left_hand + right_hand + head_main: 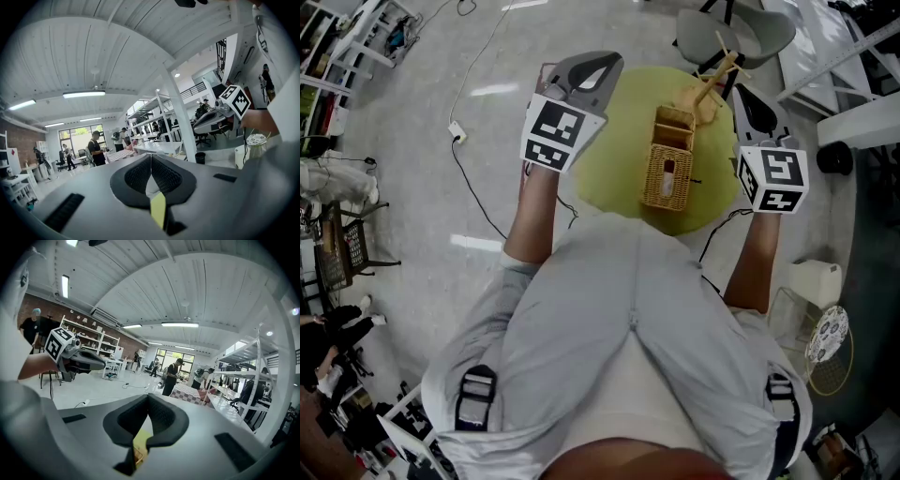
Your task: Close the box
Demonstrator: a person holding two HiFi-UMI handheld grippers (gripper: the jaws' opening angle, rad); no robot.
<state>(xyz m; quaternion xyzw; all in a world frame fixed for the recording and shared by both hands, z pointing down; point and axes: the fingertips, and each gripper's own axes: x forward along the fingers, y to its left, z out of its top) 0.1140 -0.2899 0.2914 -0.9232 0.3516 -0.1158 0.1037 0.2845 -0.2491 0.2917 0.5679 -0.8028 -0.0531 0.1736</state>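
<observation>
A woven wicker box (667, 176) stands on a round yellow-green table (609, 159), its wooden lid part (675, 127) at the far end, apparently raised. A pale wooden piece (712, 86) sticks up behind it. My left gripper (592, 67) hovers left of the box, over the table's far left edge, jaws shut on nothing. My right gripper (745, 96) hangs to the right of the box, also shut and empty. Neither touches the box. In the left gripper view the shut left gripper (151, 158) points level across the room. The right gripper (148, 397) does the same.
A grey chair (736, 28) stands beyond the table. A cable with a white plug (457, 134) runs over the floor at the left. A white bin (816, 281) and a wire basket (830, 352) sit at the right. Shelves (356, 37) line the upper left. Several people stand far off.
</observation>
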